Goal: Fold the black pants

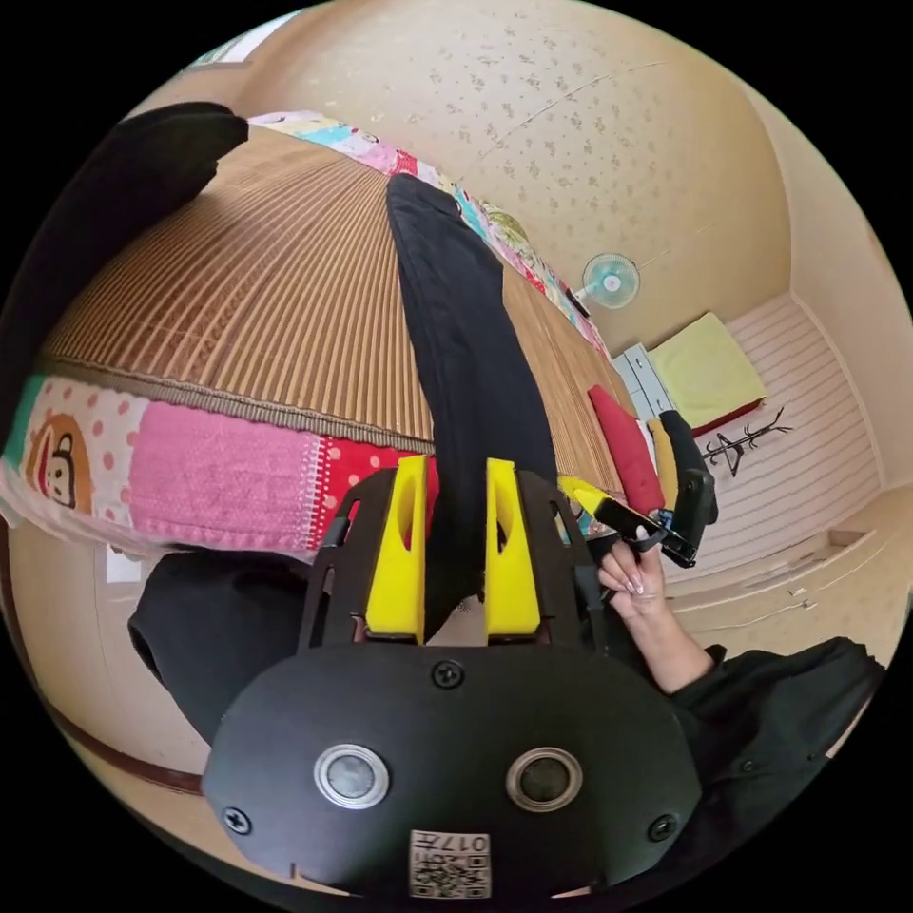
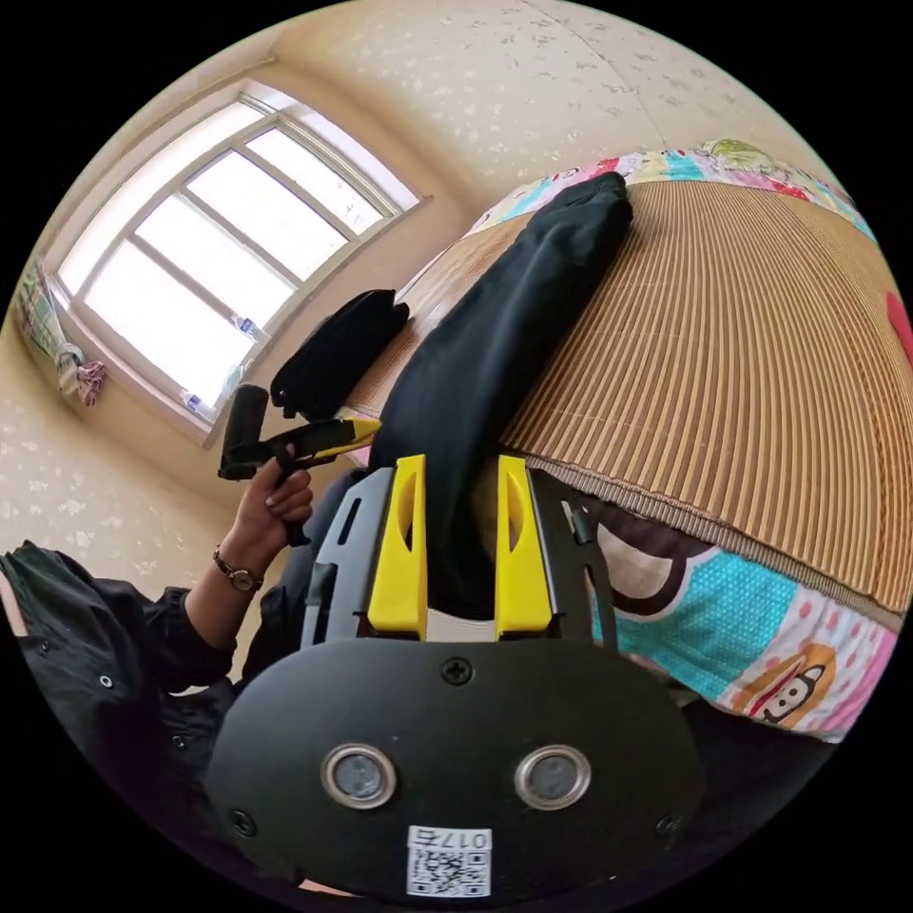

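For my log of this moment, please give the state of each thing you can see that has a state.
Pants: stretched long across the mat, one end hanging over the bed edge.
Mat: spread flat on the bed.
Left claw: open, pants between the jaws, not pressed.
Right claw: open, pants between the jaws.
Fan: cannot tell if it runs.
Window: looks closed, bright.

Both views sit low and close at the near edge of the ribbed brown bamboo mat [image 1: 257, 314] [image 2: 742, 380], facing across it; each shares the long black pants [image 1: 466, 361] [image 2: 495, 352].
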Motion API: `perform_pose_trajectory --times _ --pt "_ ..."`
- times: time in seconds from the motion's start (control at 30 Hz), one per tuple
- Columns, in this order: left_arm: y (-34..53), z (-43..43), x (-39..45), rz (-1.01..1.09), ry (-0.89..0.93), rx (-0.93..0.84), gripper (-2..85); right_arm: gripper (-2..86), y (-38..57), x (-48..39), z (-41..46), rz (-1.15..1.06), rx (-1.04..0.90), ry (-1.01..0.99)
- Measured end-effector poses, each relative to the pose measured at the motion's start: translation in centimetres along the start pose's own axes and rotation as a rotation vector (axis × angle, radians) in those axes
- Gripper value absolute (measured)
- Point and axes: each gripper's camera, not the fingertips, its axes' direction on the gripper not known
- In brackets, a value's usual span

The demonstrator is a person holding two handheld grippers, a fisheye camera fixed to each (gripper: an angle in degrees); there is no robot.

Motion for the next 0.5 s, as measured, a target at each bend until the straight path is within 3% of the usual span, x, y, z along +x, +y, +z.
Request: perform_pose_trajectory --times 0.07,0.17,0.4,0.5 --pt "0.3 1.7 0.0 -0.027 -0.011 0.001 8.5 7.1 -0.1 -0.5 2.2 -0.108 -0.121 -0.010" --pt "2.3 2.4 2.4 0.015 -0.078 0.056 6.4 4.5 1.1 -0.8 0.8 -0.124 -0.102 -0.014" --pt "6.9 8.9 5.8 0.082 -0.047 -0.354 6.5 4.0 7.8 -2.2 -2.0 -0.197 -0.274 0.091" --pt "7.4 7.4 6.0 0.073 0.021 -0.317 10.6 5.2 9.8 -0.9 -3.3 -0.125 -0.340 0.006"
